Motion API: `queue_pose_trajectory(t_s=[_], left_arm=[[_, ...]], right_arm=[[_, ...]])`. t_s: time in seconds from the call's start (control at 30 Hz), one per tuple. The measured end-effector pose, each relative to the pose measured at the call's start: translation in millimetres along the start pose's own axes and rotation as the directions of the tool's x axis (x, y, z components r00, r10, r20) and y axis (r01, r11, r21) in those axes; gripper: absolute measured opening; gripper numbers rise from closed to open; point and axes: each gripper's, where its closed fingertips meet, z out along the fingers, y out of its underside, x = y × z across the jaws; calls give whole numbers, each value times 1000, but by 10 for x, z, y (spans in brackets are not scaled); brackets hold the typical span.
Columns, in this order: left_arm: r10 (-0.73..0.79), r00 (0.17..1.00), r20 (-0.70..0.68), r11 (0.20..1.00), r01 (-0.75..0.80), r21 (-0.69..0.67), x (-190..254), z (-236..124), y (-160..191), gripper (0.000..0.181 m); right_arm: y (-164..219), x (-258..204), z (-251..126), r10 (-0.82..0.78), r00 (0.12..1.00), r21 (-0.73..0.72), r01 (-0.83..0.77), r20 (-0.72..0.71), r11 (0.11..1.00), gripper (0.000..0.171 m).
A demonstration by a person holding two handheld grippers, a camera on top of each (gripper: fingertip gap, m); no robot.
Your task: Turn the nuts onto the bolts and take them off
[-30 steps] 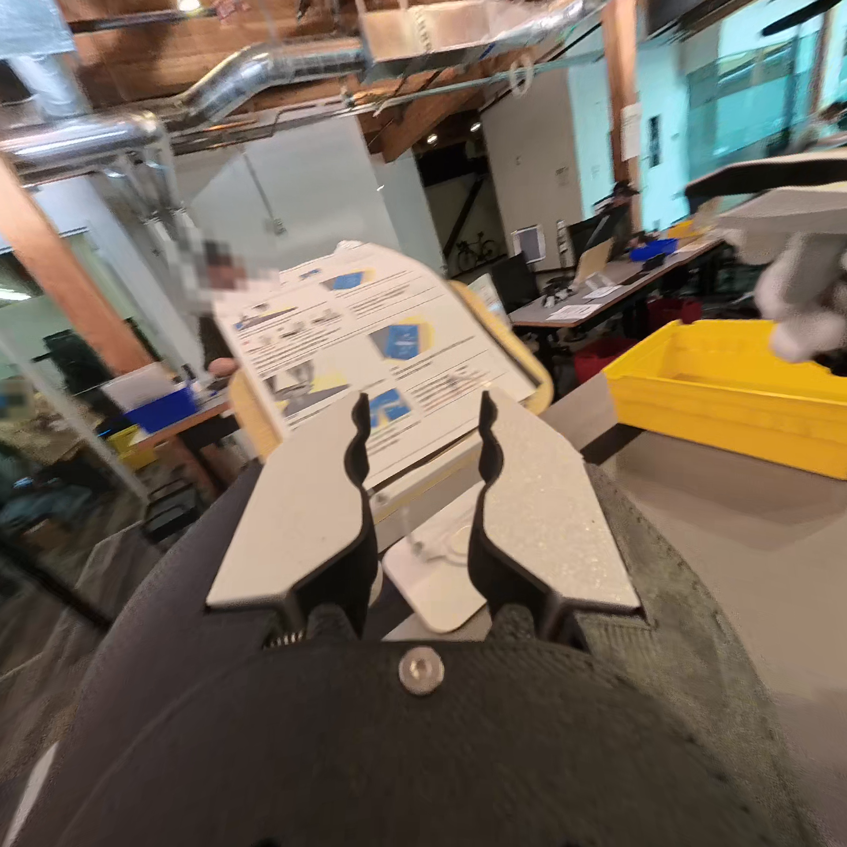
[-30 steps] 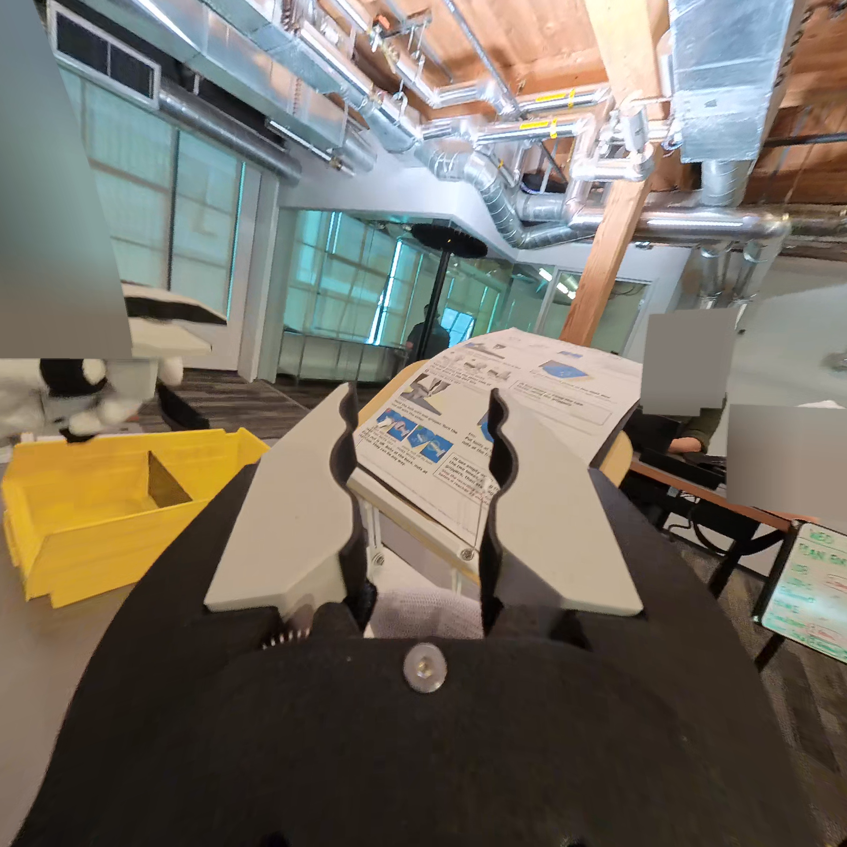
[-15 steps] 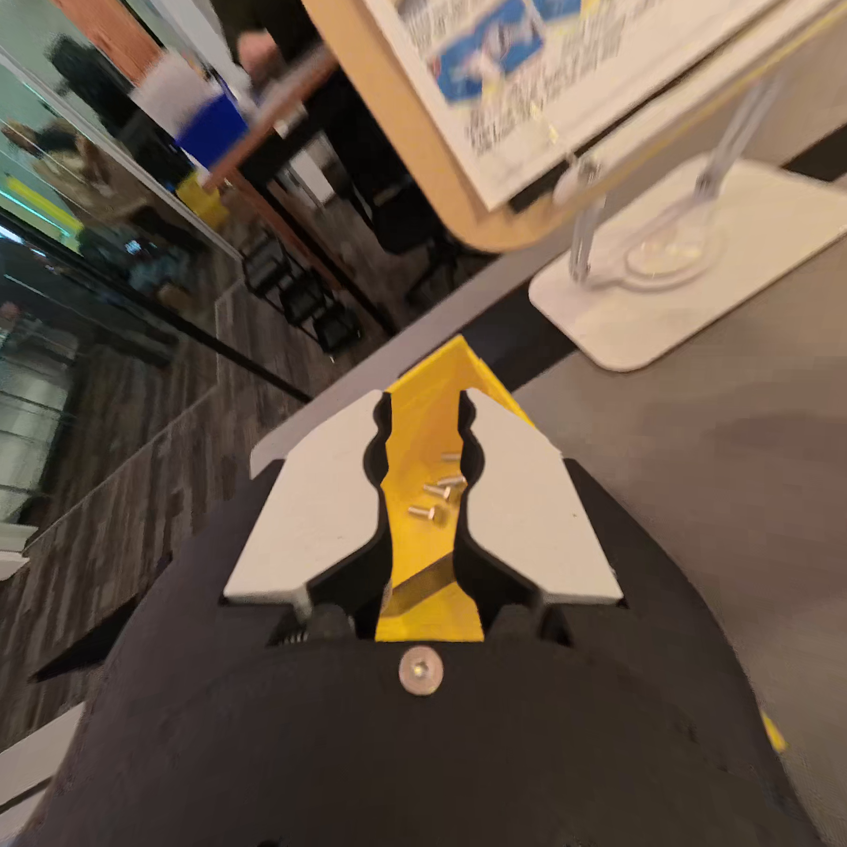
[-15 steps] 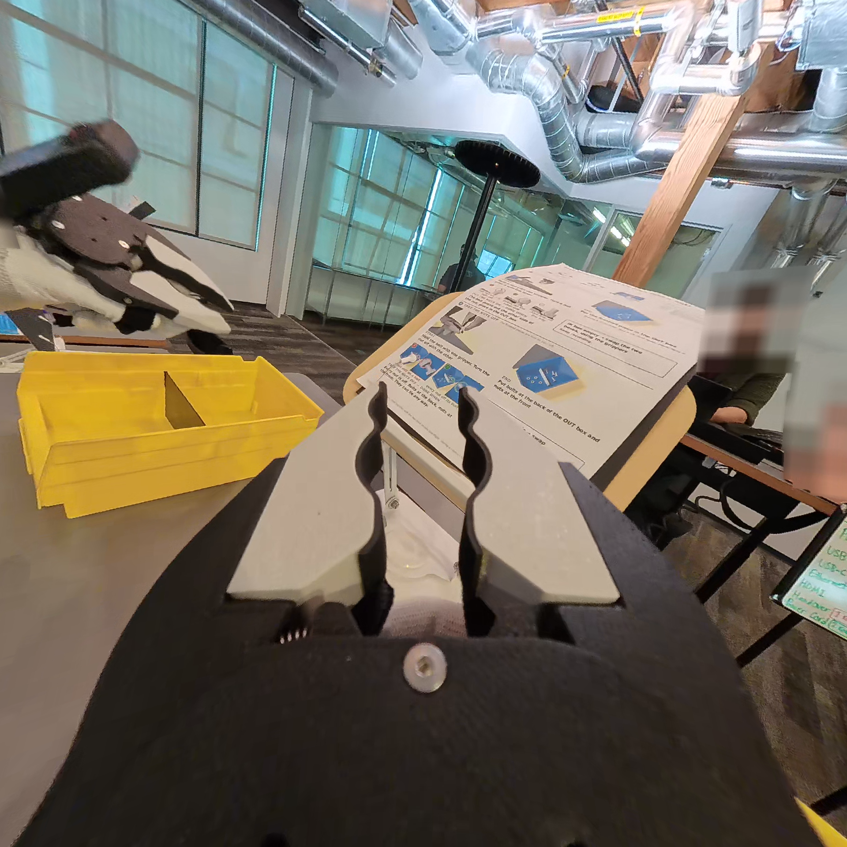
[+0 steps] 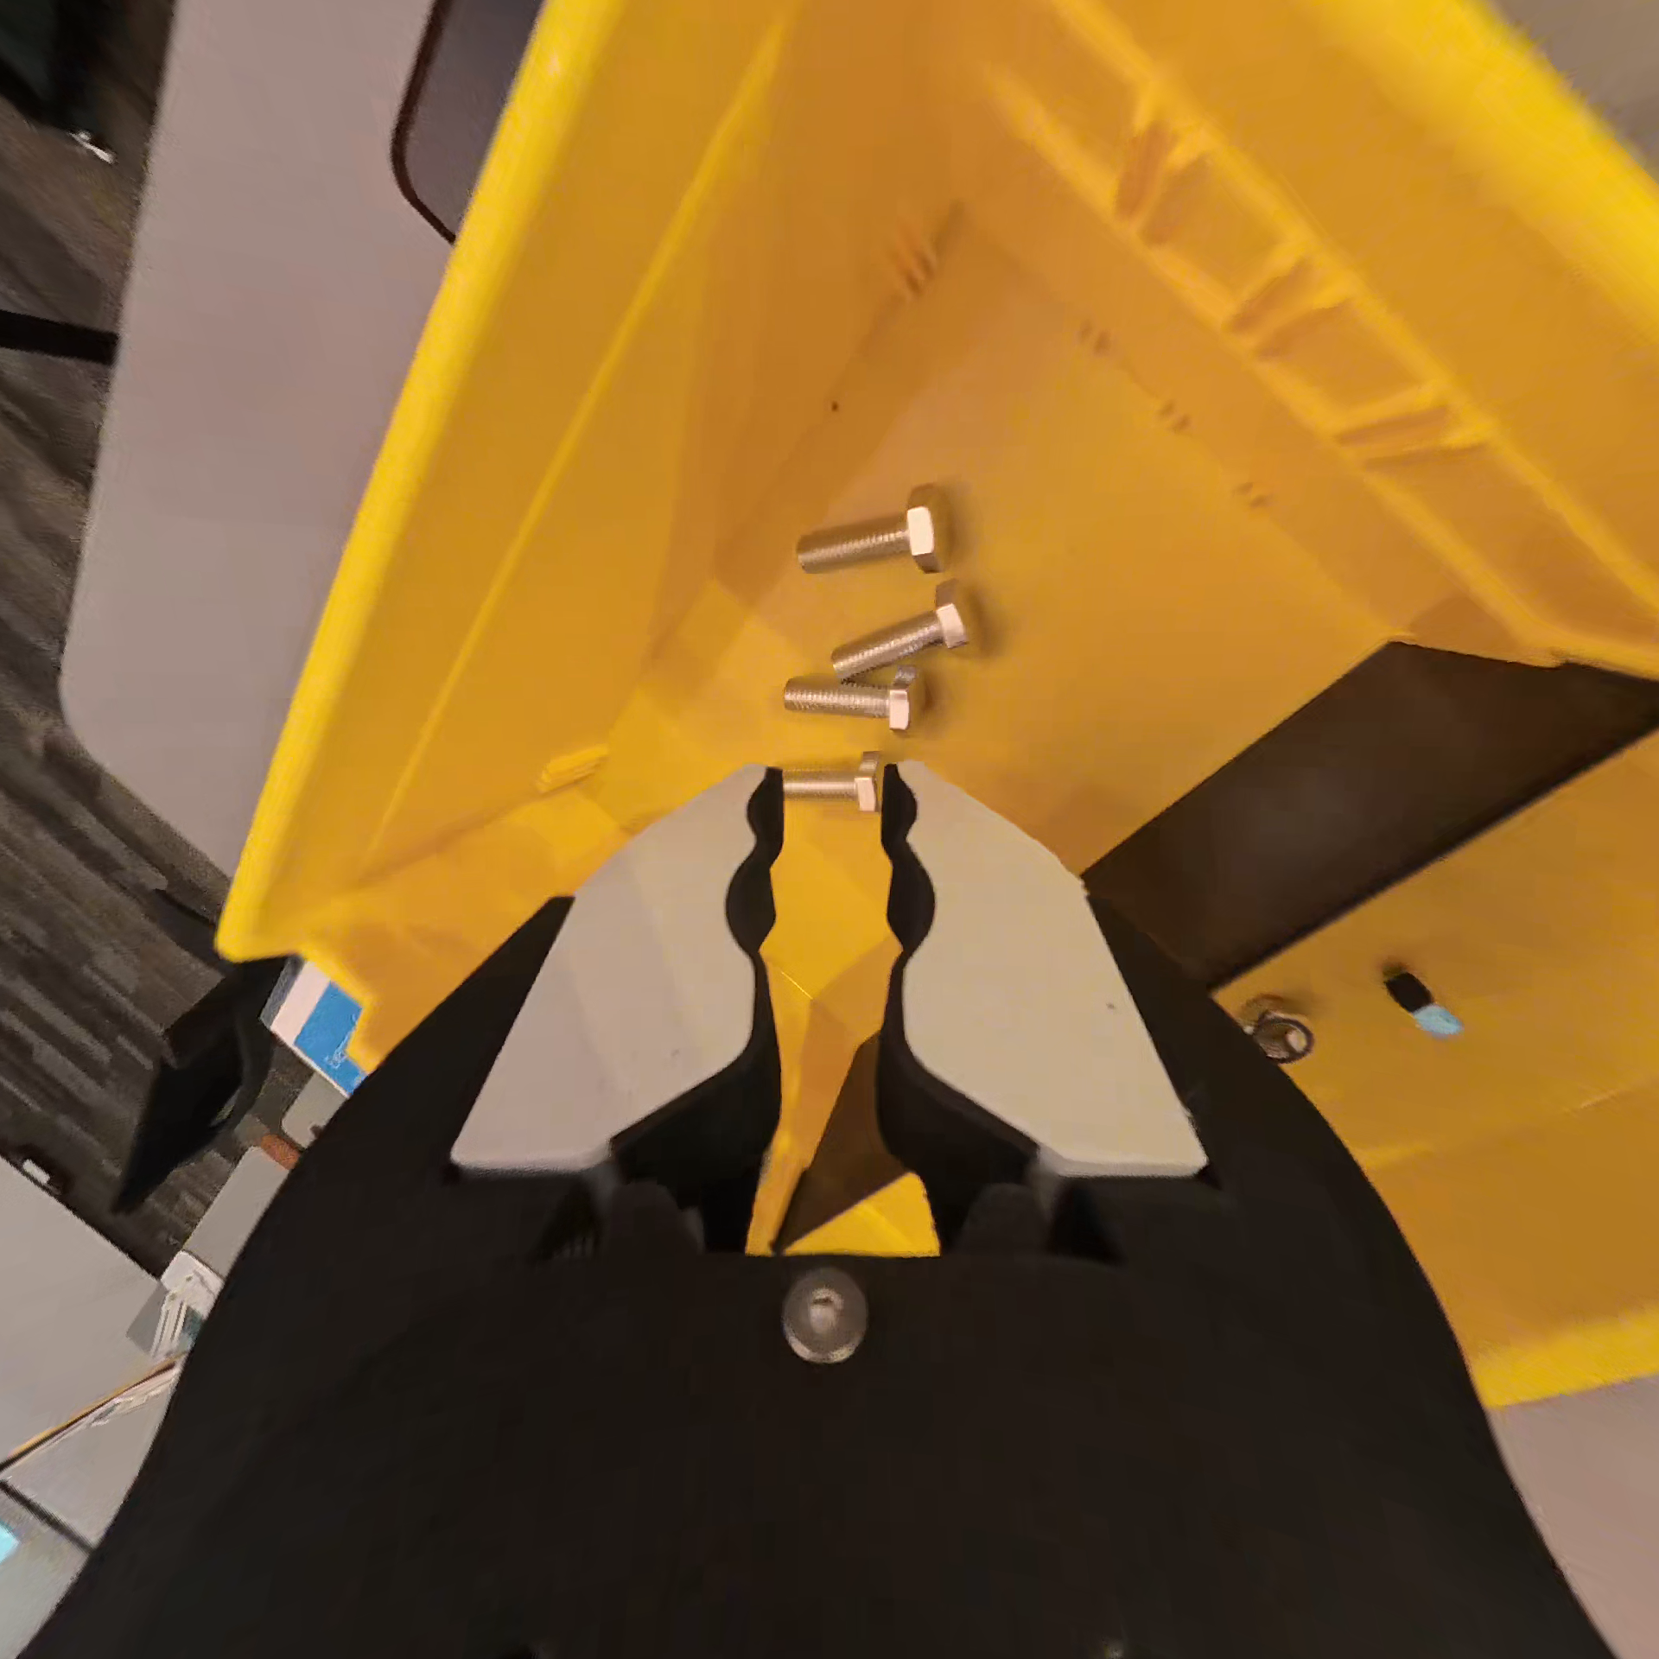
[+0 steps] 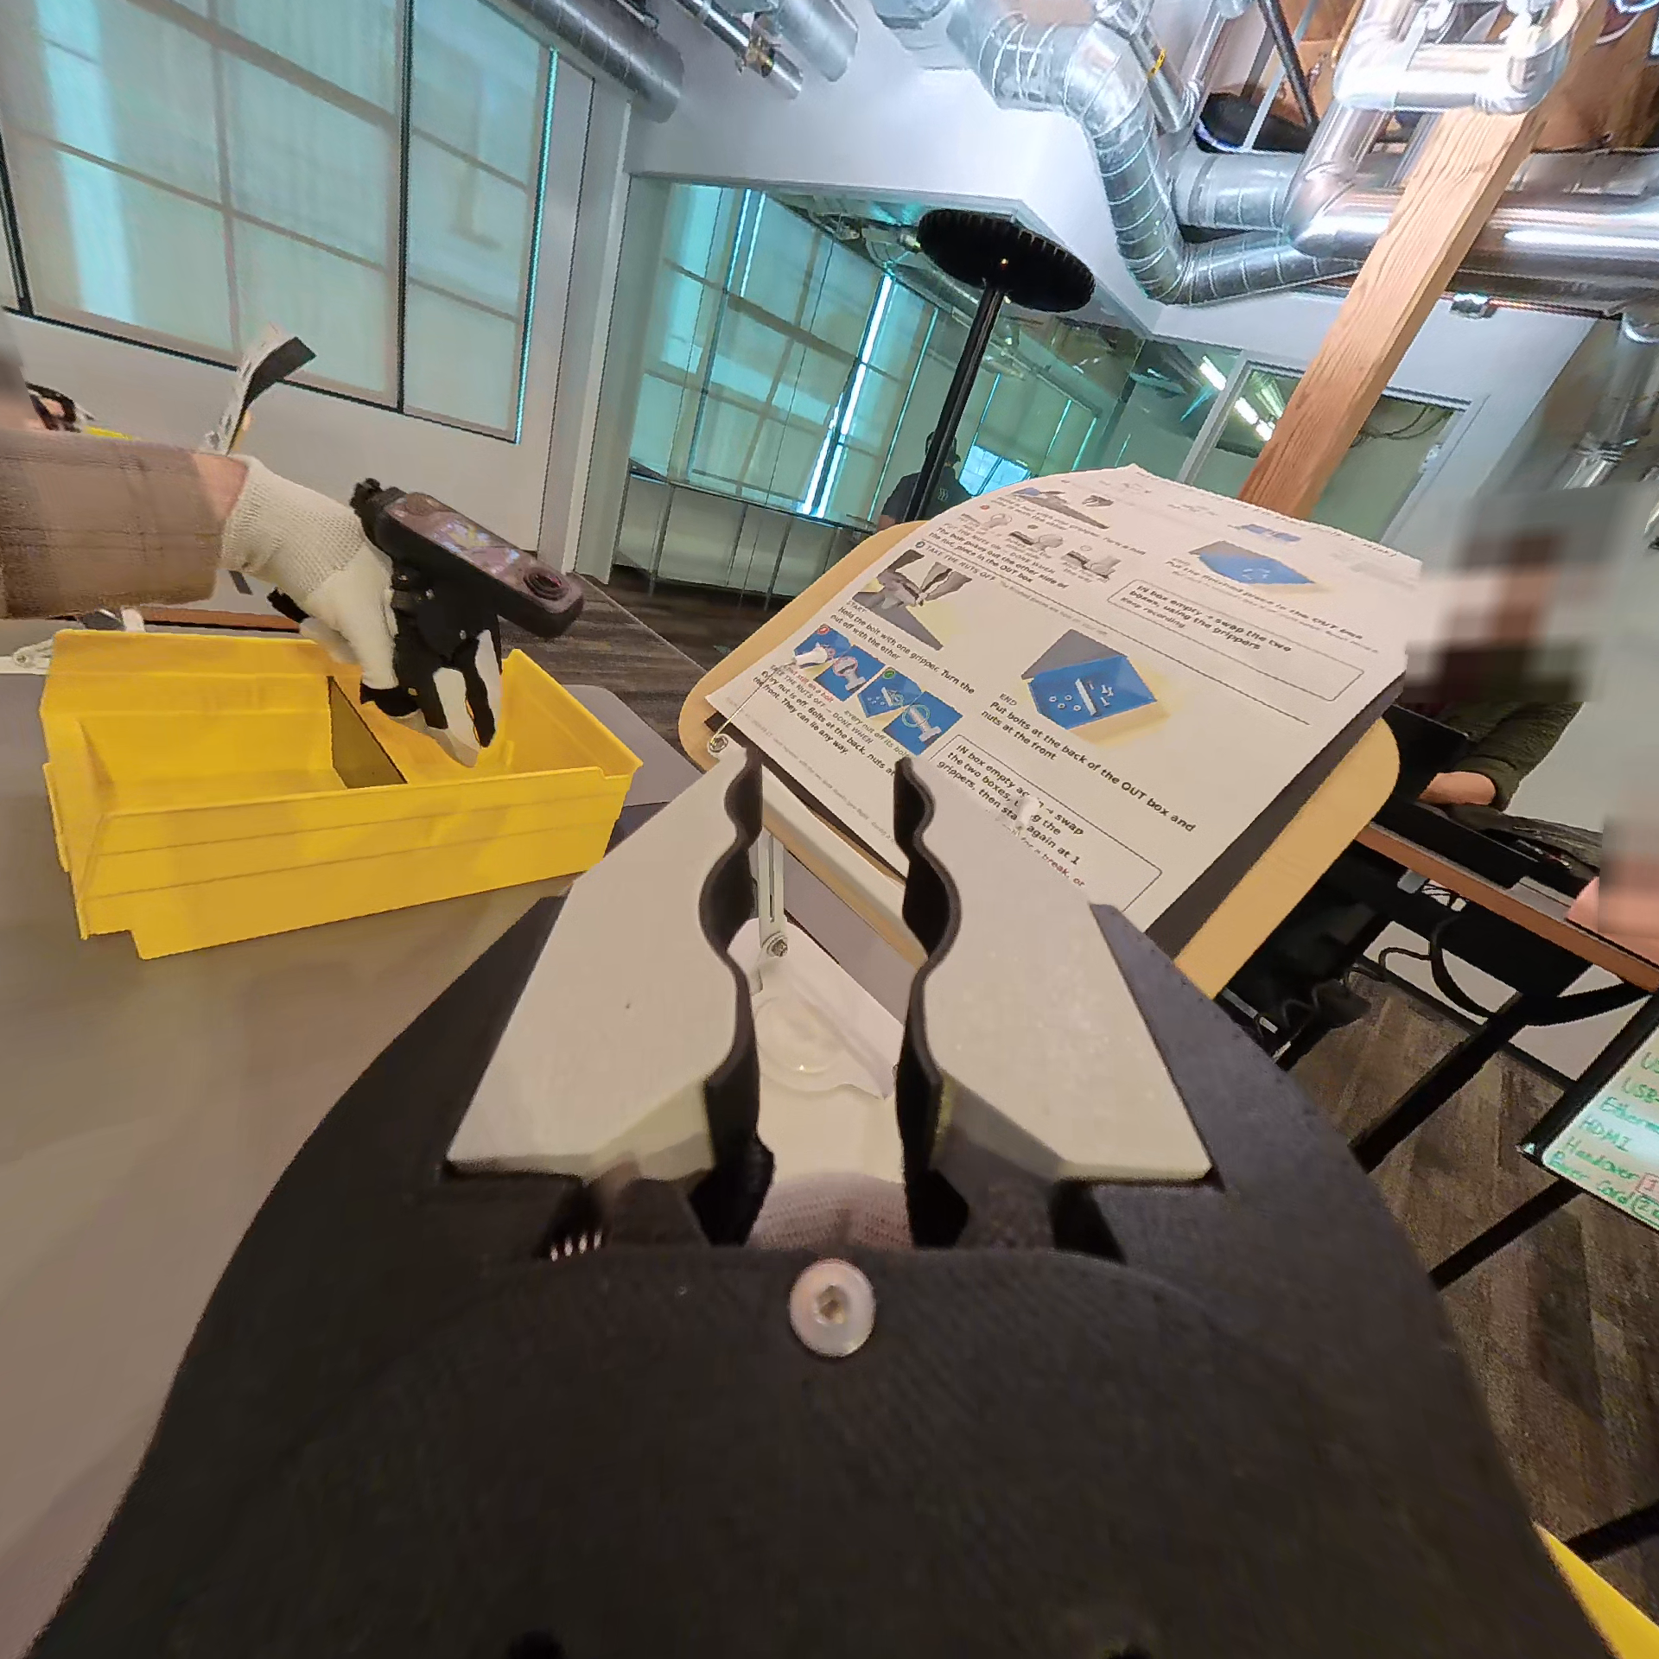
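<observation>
Left wrist view
Left claw [image 5: 830, 783]: its fingers are standing spread, tips lowered into the yellow bin [image 5: 1122, 341], flanking the nearest bolt without clearly pressing it.
Nearest bolt [image 5: 830, 787]: it is lying crosswise between the two fingertips, hex head toward the right tip.
Other bolts [image 5: 871, 628]: three more are lying on the bin floor just beyond the tips, two of them touching, the farthest a little apart.
Dark divider [image 5: 1347, 799]: it is crossing the bin to the right of the claw, walling off the bolts' compartment.
Nut [image 5: 1275, 1032]: a small metal piece is sitting in the neighbouring compartment, beside the claw body; blurred.

Right wrist view
Right claw [image 6: 821, 781]: its fingers are standing apart with nothing between them, hovering above the grey worktop [image 6: 179, 1077].
Instruction sheet [image 6: 1077, 664]: it is leaning on a tilted wooden board just beyond the tips.
Yellow bin [image 6: 341, 862]: it is resting on the worktop to the left, well apart from this claw.
Gloved hand [image 6: 305, 566]: it is dipping the left claw [image 6: 467, 727] into the bin's right compartment.
</observation>
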Motion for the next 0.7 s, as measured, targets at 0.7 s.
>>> queue_pose_trajectory(t_s=[0.7], left_arm=[[41,988,-147,984,-65,-164,84,448,264,10]], right_arm=[[153,85,-11,6,1000,-34,-7,-13,999,27]])
